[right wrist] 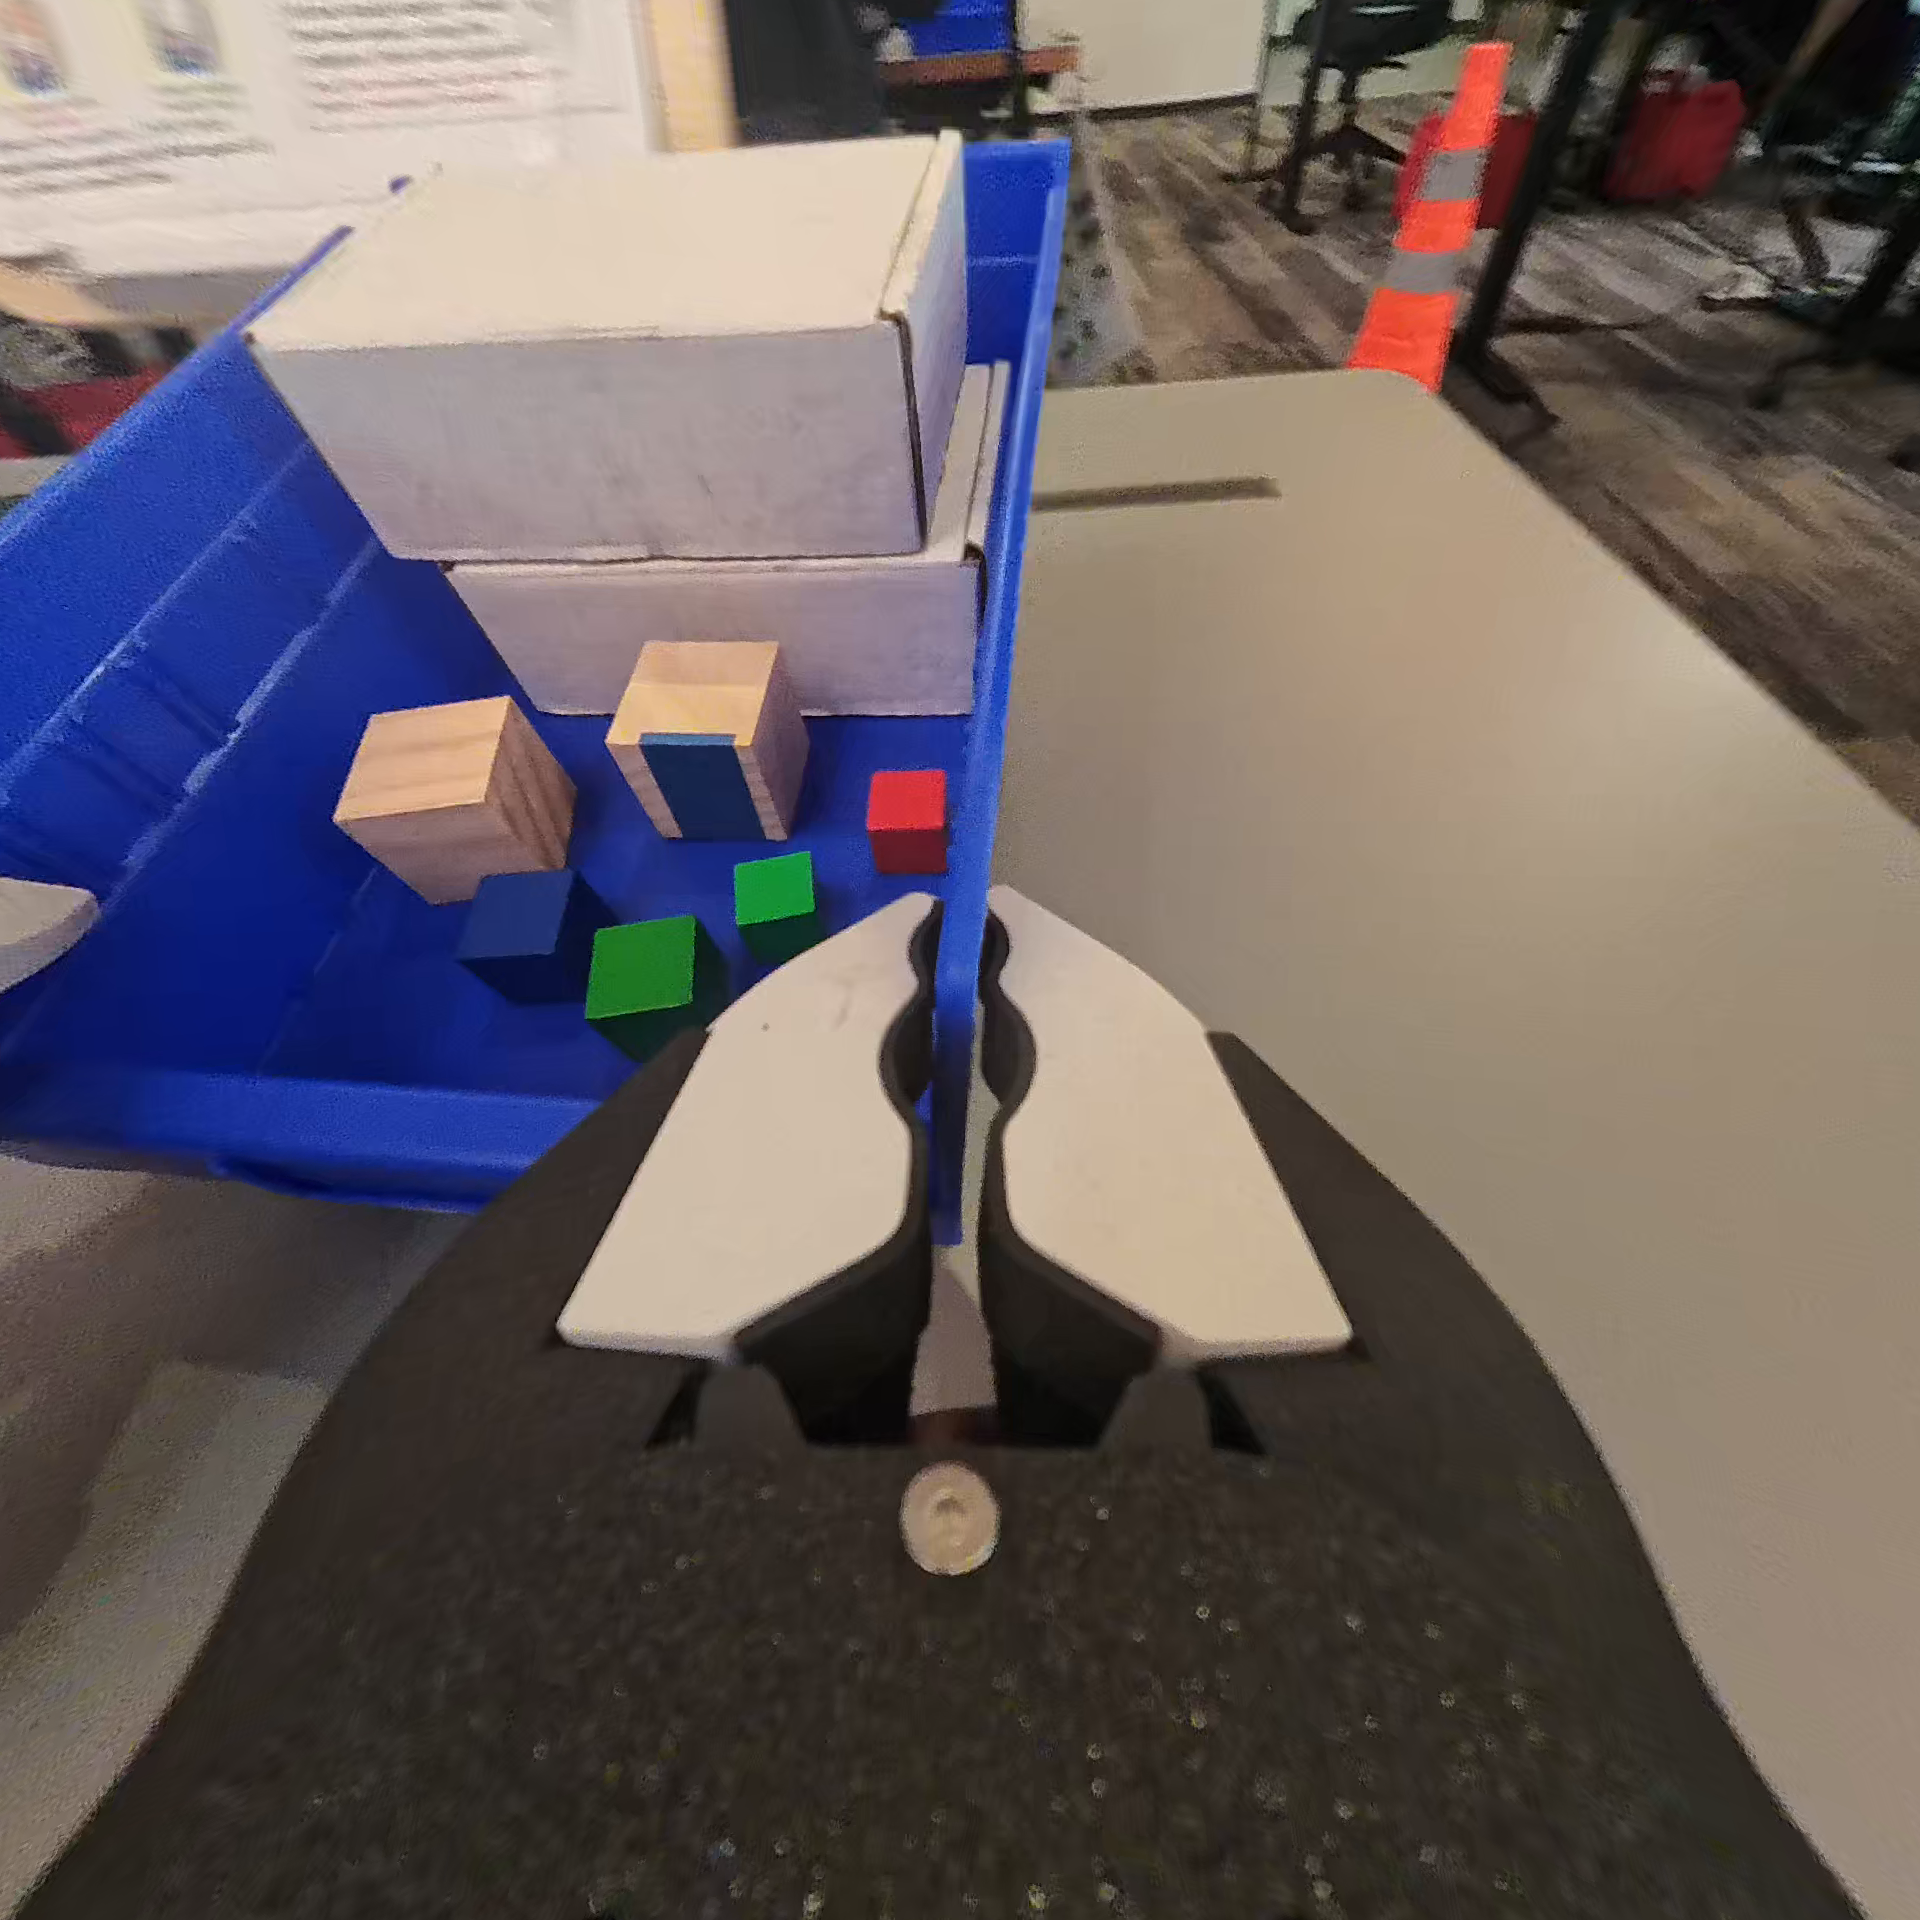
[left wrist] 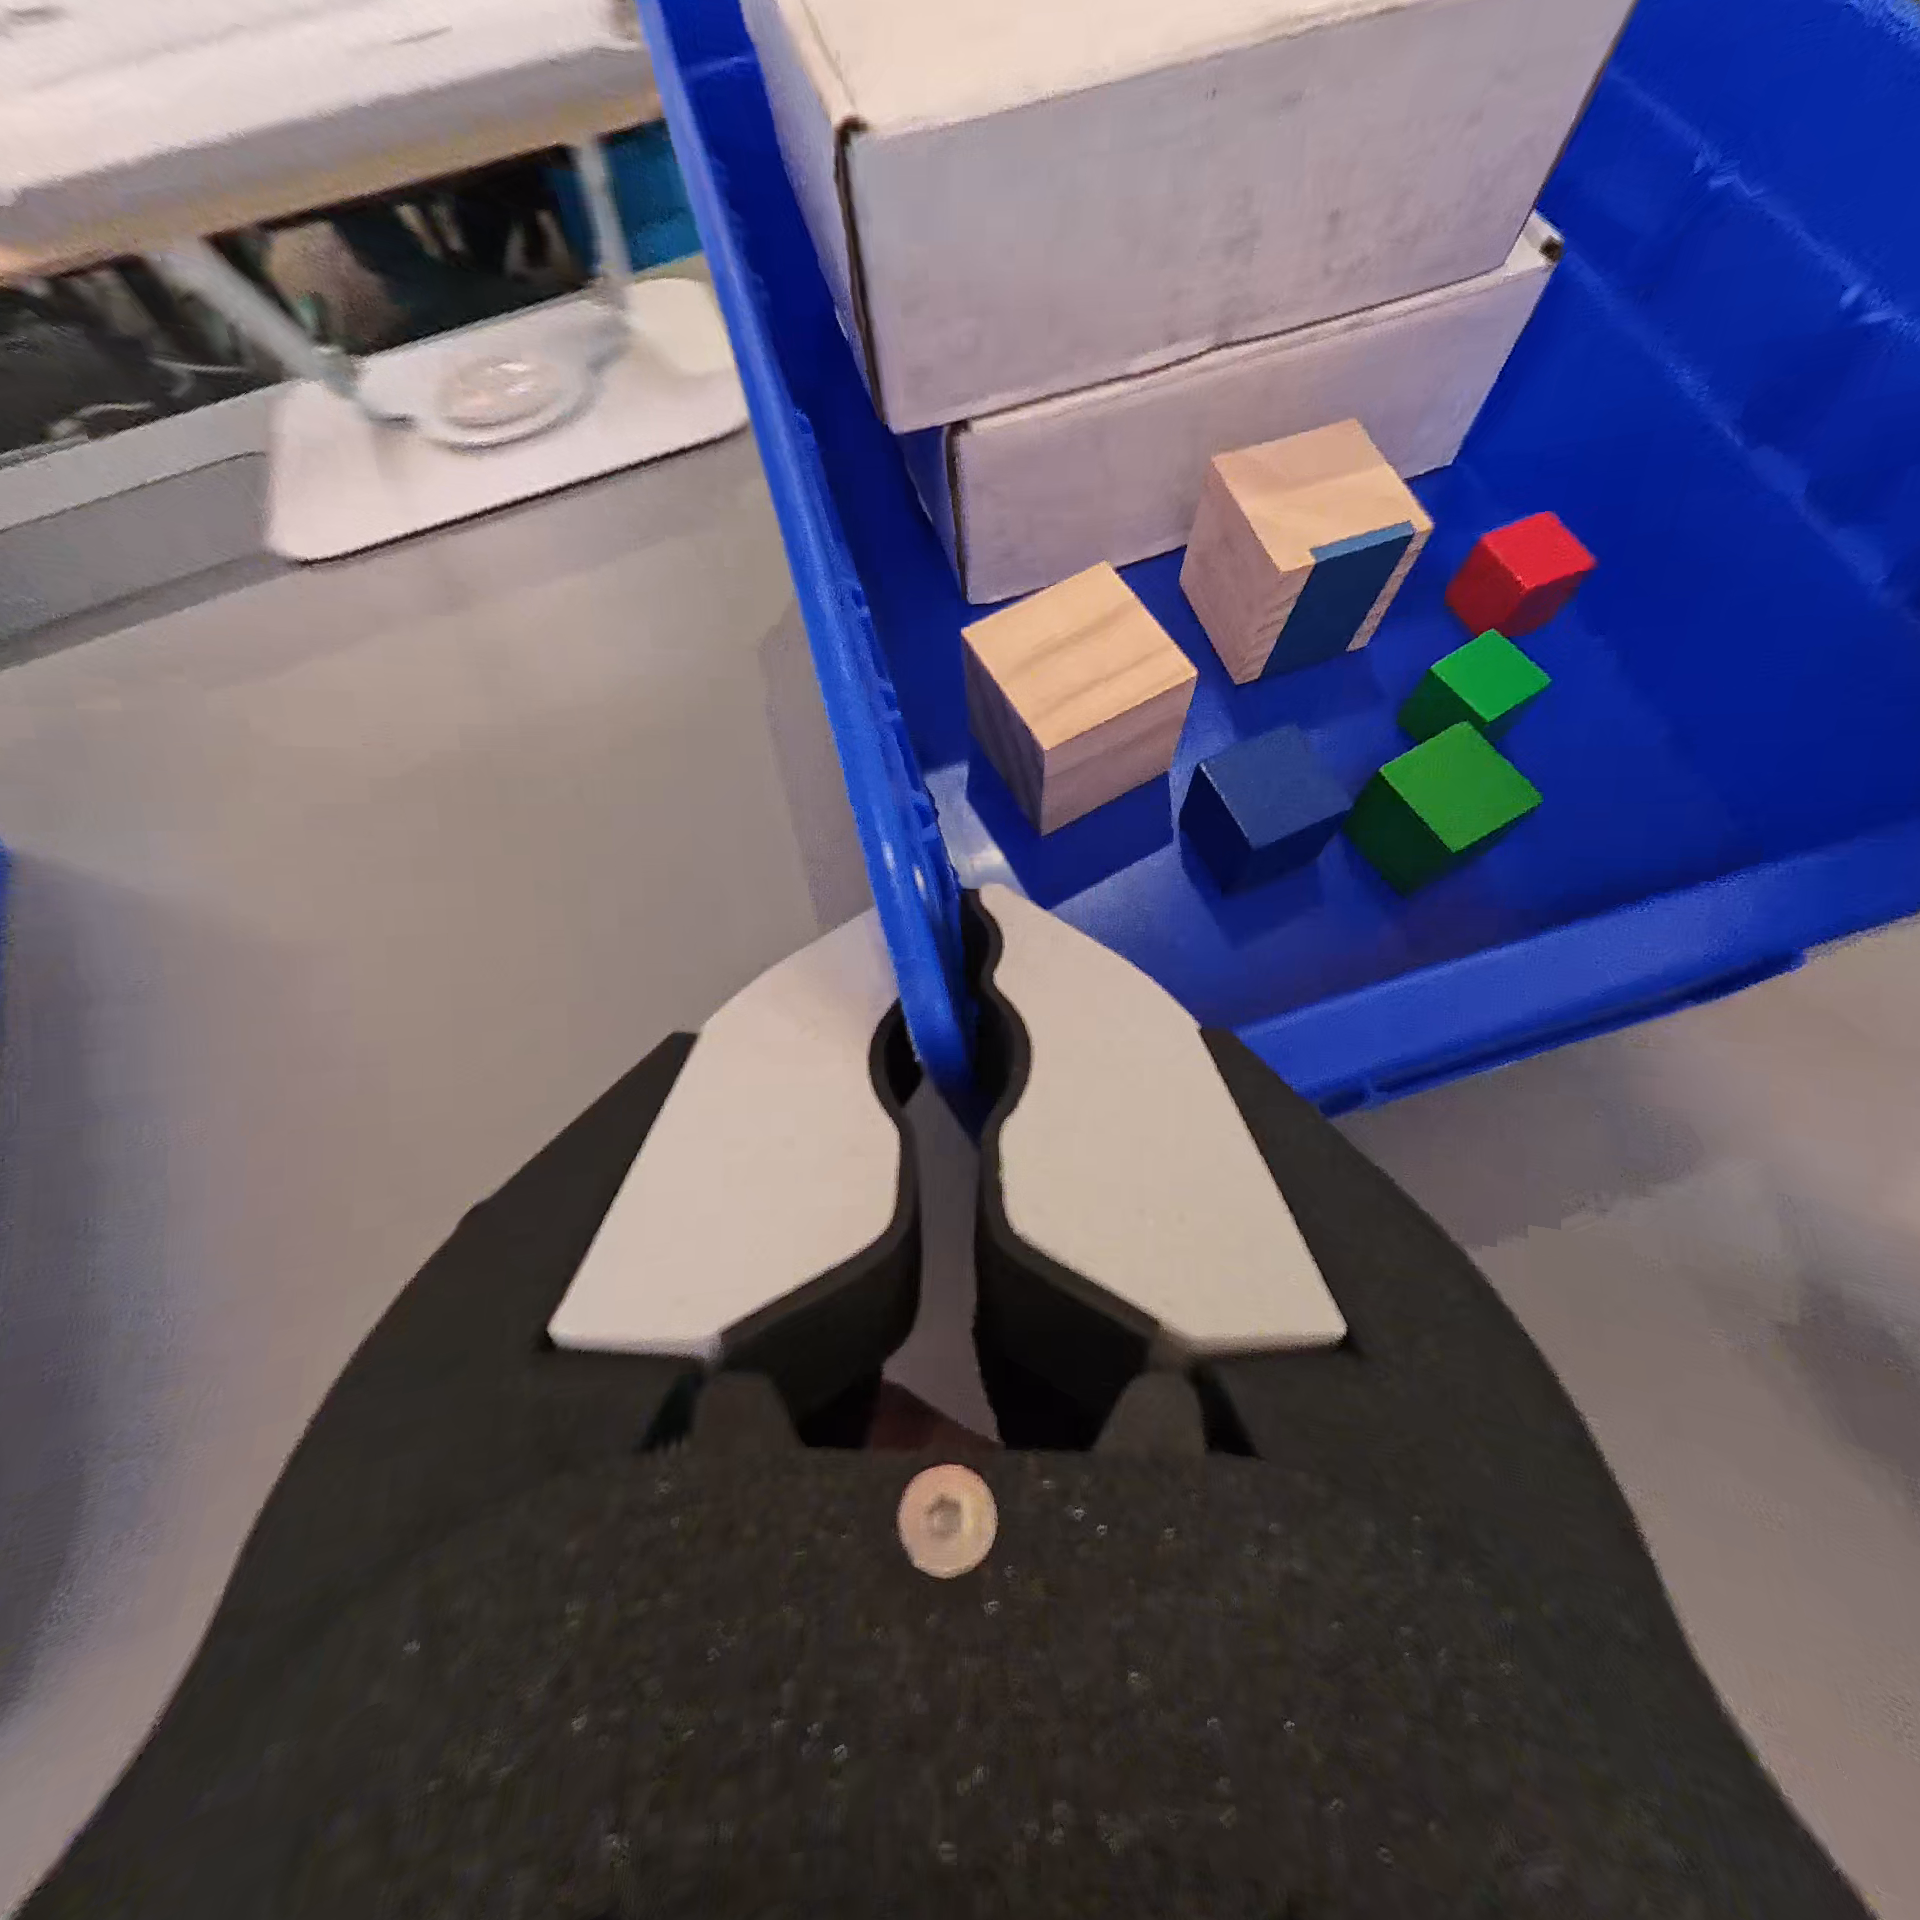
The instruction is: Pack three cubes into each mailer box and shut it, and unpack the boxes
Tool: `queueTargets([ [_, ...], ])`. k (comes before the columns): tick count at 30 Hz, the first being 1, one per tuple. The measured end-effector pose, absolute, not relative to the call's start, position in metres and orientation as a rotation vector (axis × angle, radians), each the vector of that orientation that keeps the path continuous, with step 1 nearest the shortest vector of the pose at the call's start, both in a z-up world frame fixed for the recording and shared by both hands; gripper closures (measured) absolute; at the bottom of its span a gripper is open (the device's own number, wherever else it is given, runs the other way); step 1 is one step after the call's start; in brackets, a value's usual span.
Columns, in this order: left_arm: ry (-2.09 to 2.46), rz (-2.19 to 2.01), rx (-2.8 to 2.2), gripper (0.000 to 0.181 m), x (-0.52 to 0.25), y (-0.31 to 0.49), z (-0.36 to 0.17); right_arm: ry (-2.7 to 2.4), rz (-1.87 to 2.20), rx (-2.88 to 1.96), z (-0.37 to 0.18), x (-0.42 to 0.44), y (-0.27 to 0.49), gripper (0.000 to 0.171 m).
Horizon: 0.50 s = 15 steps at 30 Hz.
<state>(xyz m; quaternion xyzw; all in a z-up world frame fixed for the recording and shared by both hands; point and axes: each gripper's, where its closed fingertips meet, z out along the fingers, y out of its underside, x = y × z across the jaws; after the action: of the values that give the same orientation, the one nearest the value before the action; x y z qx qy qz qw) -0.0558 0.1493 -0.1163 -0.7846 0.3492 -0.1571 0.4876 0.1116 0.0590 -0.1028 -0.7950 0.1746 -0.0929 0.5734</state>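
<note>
On the grey bench (right wrist: 1351, 831) stood a blue bin (left wrist: 1714, 520), tilted in both views, and each claw was clamped on one of its side walls. The left claw (left wrist: 961, 935) pinched the bin's left wall; the right claw (right wrist: 961, 935) pinched the right wall, its jaws closed against the thin plastic. Inside, at the far end, two white mailer boxes (right wrist: 623, 436) lay stacked, both shut. In front of them sat two plain wooden cubes (left wrist: 1075, 691), one with a blue strip, and nearer the front wall a dark blue cube (right wrist: 525, 930), two green cubes (right wrist: 639, 966) and a red cube (right wrist: 906, 816), all loose on the bin floor. An orange cone (right wrist: 1439, 208) stood on the floor beyond.
</note>
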Motion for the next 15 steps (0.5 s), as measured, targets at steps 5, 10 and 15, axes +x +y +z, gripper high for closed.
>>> queueTargets([
  [5, 0.732, -0.289, -1.993, 0.177, -0.153, 0.180, -0.121, 0.256, -0.107, -1.907, -0.107, 0.023, 0.111, 0.167],
  [10, 0.733, -0.291, -2.057, 0.176, -0.200, 0.190, -0.141, 0.244, -0.034, -1.981, -0.130, -0.023, 0.132, 0.165],
  [15, 0.737, -0.338, -1.991, 0.154, -0.211, 0.186, -0.130, 0.126, 0.034, -1.965, -0.132, -0.040, 0.137, 0.148],
])
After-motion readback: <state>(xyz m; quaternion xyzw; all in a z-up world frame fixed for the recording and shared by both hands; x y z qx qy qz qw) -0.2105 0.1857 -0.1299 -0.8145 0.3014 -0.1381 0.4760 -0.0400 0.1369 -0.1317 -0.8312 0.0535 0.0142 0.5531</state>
